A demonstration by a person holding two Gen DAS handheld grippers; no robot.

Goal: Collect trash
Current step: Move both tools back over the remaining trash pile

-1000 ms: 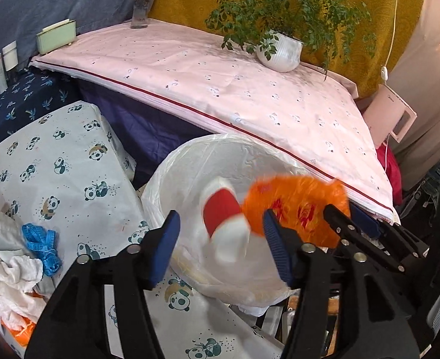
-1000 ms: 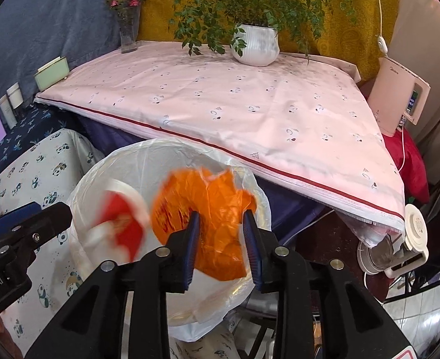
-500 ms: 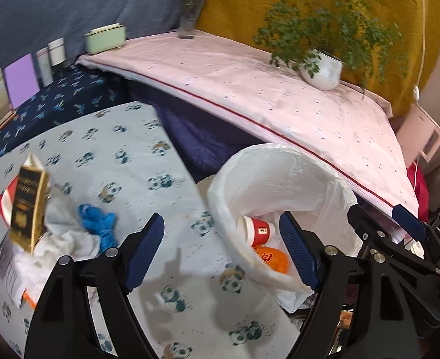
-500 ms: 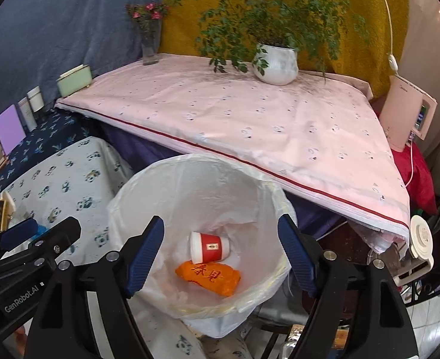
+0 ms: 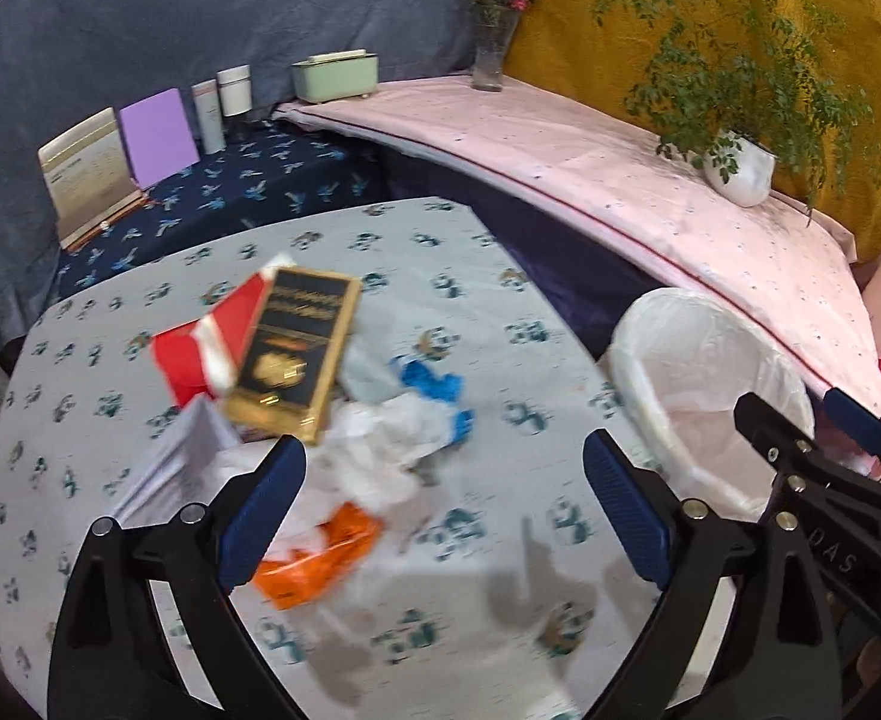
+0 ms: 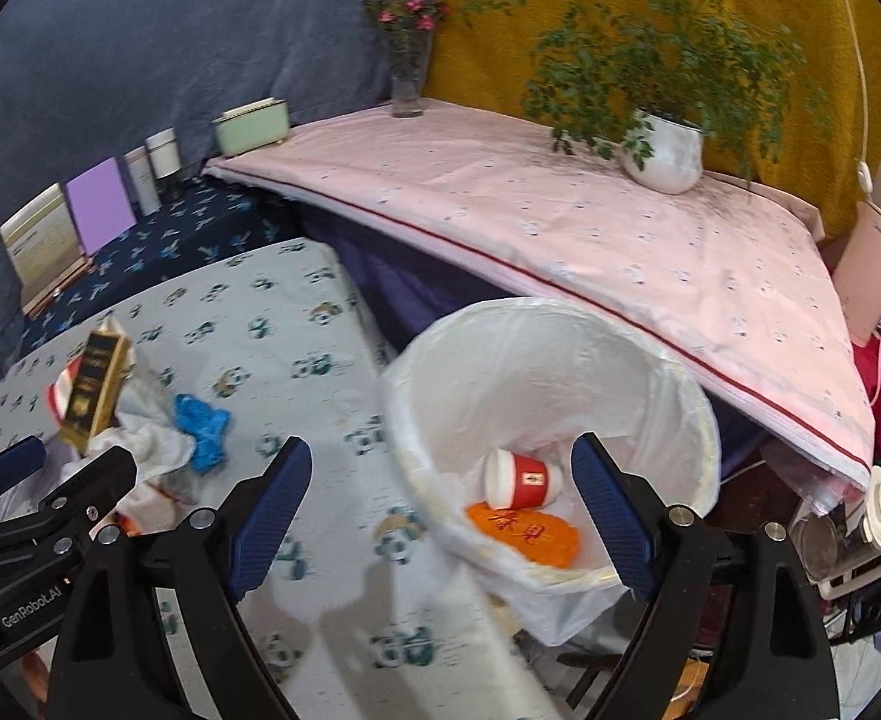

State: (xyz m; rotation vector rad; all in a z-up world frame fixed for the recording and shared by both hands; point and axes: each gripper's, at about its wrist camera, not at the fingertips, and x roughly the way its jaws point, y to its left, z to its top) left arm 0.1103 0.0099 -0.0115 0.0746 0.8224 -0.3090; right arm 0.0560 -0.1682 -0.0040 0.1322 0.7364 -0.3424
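- Left wrist view: my left gripper [image 5: 440, 504] has its jaws spread wide, nothing between them. It hangs over the table [image 5: 500, 276] with the panda-print cloth, above the trash pile.
- Pile contents, left wrist view: a black-and-gold box [image 5: 293, 354] lies tilted on top of a red-and-white carton [image 5: 200, 348]; white crumpled tissue [image 5: 380, 450] sits just right of the box; a blue scrap [image 5: 434, 387] touches the tissue on its far side; an orange wrapper [image 5: 314, 558] lies nearest me, beside my left finger pad [image 5: 260, 516]. A white printed sheet [image 5: 170, 468] sticks out at the pile's left edge (this view is blurred, so print is unreadable).
- Right wrist view: my right gripper [image 6: 440, 516] is also wide open and empty — it points at the trash bin [image 6: 650, 348], which stands at the table's right edge.
- Bin contents: a red paper cup [image 6: 521, 478] lies on its side on top of an orange packet [image 6: 524, 534] at the bottom of the white liner.
- The same bin shows at the right of the left wrist view [image 5: 638, 330], well apart from the pile.
- Background — a potted plant [image 6: 665, 150], a flower vase [image 6: 407, 78] and a green box [image 6: 251, 126] stand on the pink-covered surface behind the bin.
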